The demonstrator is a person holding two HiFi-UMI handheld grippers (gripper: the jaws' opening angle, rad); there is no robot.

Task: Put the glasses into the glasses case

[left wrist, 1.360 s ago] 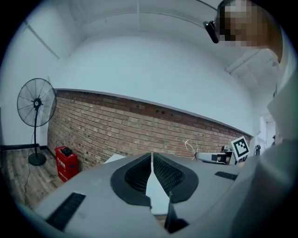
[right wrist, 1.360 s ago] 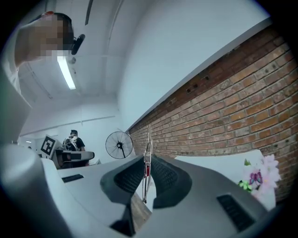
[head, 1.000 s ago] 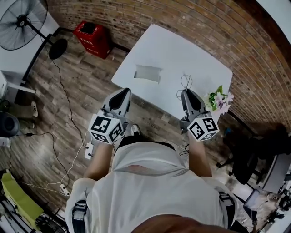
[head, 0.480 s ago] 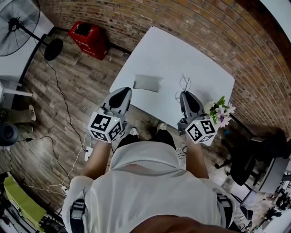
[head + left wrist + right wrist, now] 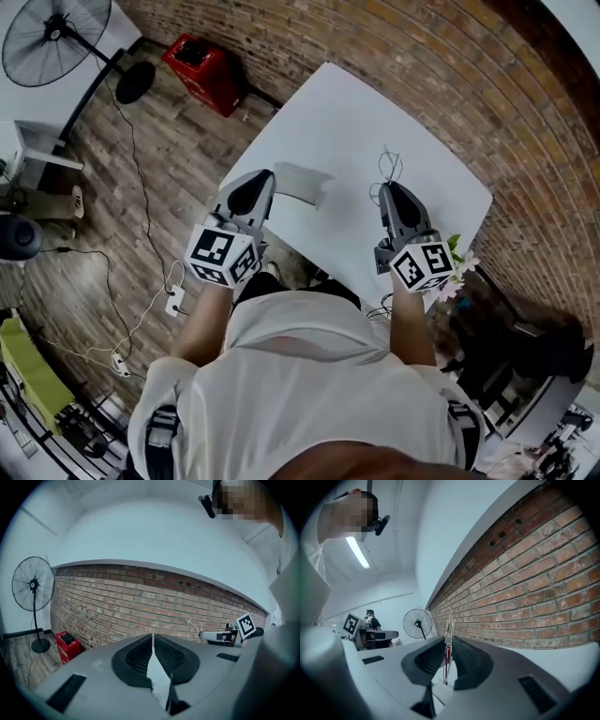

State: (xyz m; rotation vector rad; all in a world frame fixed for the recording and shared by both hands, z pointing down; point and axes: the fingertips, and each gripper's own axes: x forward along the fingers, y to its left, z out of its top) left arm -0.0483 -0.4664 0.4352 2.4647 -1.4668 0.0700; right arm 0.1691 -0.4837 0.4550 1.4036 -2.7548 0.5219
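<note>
1. Brick wall point(image 5: 450, 56) runs behind one white table point(image 5: 375, 103), which stands on a wood-plank floor point(image 5: 141, 187).
2. One person in a white shirt point(image 5: 309, 394) stands at the table's near edge, seen from above, with a gripper in each hand.
3. Each of the two grippers carries one cube of black-and-white square markers point(image 5: 222, 255). These patterns are the only print that can be made out, and they hold no letters.
4. One pale glasses case point(image 5: 305, 184) lies flat on the table near its front edge.
5. The left gripper point(image 5: 267, 175) points at the case with its jaws brought together on nothing. Its tips sit just beside the case's near end, and whether they touch cannot be told.
6. The right gripper point(image 5: 389, 187) is clamped on one pair of thin wire glasses point(image 5: 389, 166). The frame stands upright between the pads above the table, well apart from the case.
7. One bunch of flowers point(image 5: 457, 261) shows at the table's right corner.
8. One red crate point(image 5: 204, 70) and one standing fan point(image 5: 56, 42) sit on the floor to the left, with cables point(image 5: 131, 169) trailing past them.
</note>
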